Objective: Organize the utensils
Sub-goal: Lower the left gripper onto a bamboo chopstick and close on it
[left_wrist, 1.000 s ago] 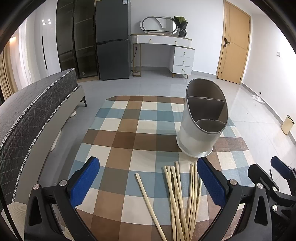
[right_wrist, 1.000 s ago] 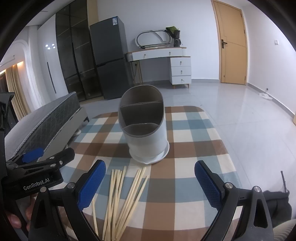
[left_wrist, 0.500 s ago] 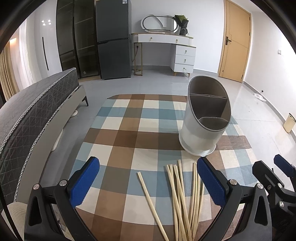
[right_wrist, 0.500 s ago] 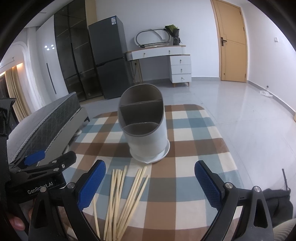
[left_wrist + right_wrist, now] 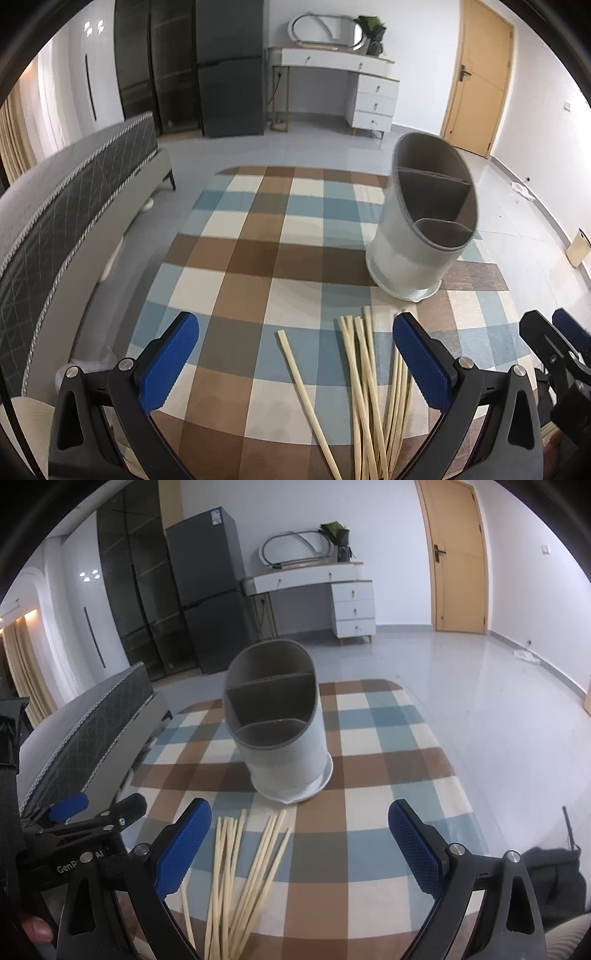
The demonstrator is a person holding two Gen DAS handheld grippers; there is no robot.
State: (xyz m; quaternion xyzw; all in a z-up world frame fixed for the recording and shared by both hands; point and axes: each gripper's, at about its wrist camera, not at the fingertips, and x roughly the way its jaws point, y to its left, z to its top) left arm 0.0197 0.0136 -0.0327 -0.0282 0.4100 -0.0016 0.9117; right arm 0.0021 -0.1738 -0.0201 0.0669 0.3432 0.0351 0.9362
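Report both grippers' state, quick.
Left gripper: open, holding nothing, above the chopsticks.
Right gripper: open, holding nothing.

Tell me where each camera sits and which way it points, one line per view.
Left wrist: sits on the left gripper, low over the checked cloth, facing the chopsticks and the holder ahead to its right; its own open blue fingers show, and the right gripper's tip at far right.
Right wrist: sits on the right gripper, facing the holder head on; its own open fingers show, and the left gripper at lower left.
Shared: holder, chopsticks, cloth, fridge, door.
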